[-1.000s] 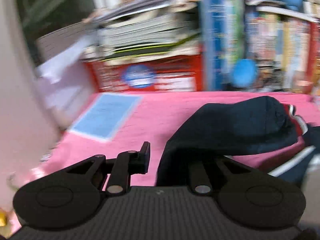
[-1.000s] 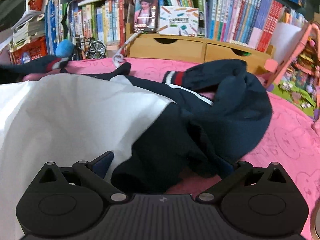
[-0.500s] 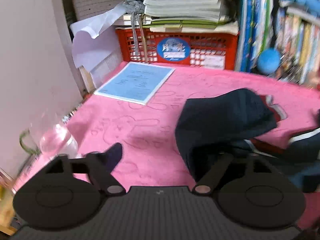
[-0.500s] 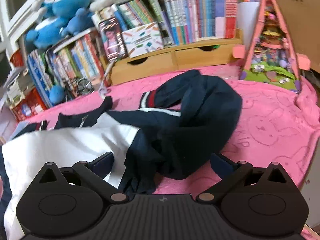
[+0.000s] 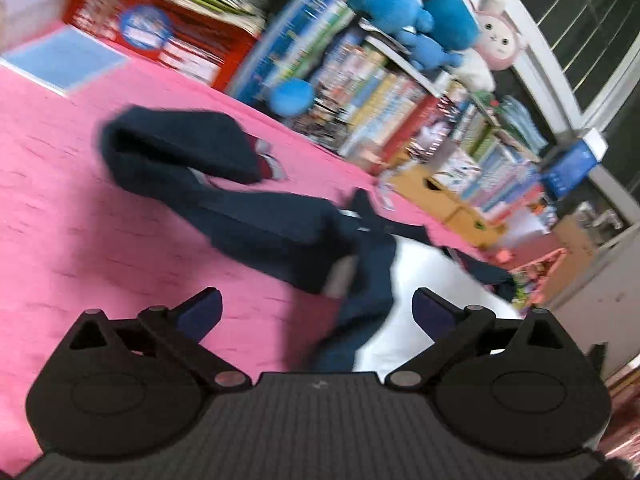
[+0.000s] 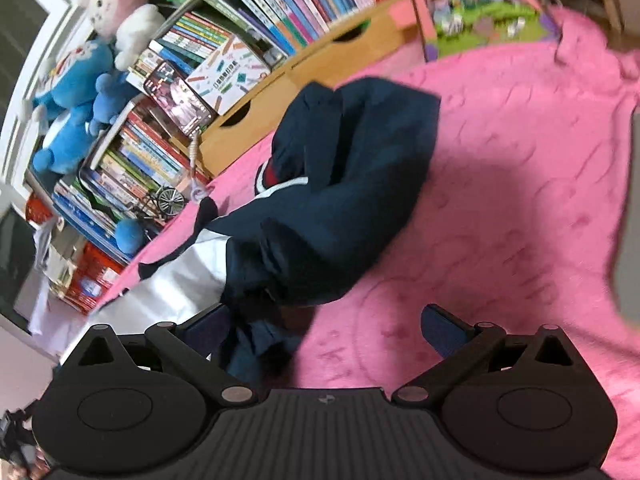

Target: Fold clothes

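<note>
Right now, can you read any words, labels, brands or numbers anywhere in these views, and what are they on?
None can be read for certain.
White box on the wooden drawers: a line of dark characters, too small and tilted to read.
Red crate, round blue label: blurred.
Book spines on the shelves: too small and blurred.
Blue sheet on the pink blanket: blurred.
Navy and white garment: no text visible.

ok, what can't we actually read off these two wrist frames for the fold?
- Jacket near hem: left wrist view, cut off behind the left gripper body.
- White panel: right wrist view, partly hidden by the right gripper body; full outline unknown.
- Zipper, front or back up: both views too motion-blurred.
- Book spines: left view, smeared, unreadable.
- Pink blanket edges: run out of frame in both views.
</note>
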